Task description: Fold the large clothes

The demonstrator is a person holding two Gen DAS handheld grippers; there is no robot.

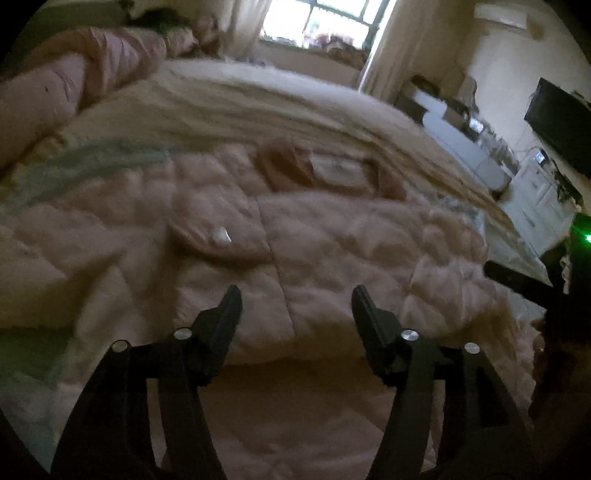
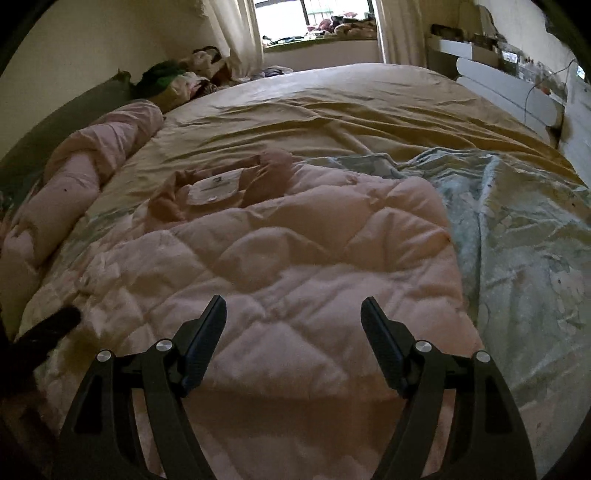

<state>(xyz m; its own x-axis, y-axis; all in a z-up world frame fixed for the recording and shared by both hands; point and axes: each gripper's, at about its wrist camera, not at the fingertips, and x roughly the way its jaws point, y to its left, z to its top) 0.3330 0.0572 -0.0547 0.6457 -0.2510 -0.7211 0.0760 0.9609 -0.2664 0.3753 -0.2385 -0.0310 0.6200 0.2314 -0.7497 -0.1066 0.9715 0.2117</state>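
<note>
A quilted coat [image 2: 280, 258] lies spread on the bed [image 2: 369, 110], filling the centre and lower half of the right wrist view, its collar [image 2: 221, 184] toward the upper middle of the frame, away from the camera. A sheet [image 2: 517, 229] lies under the coat and reaches out to its right. A rolled duvet [image 2: 85, 170] runs along the bed's left edge, in the left of the frame. Behind it, at upper left, a heap of clothes [image 2: 184, 74] sits at the bed's far corner. A window [image 2: 317, 18] stands beyond the bed at top centre, with a cabinet [image 2: 509, 88] at upper right. In the left wrist view a dark screen [image 1: 557, 118] hangs at the right edge.
</note>
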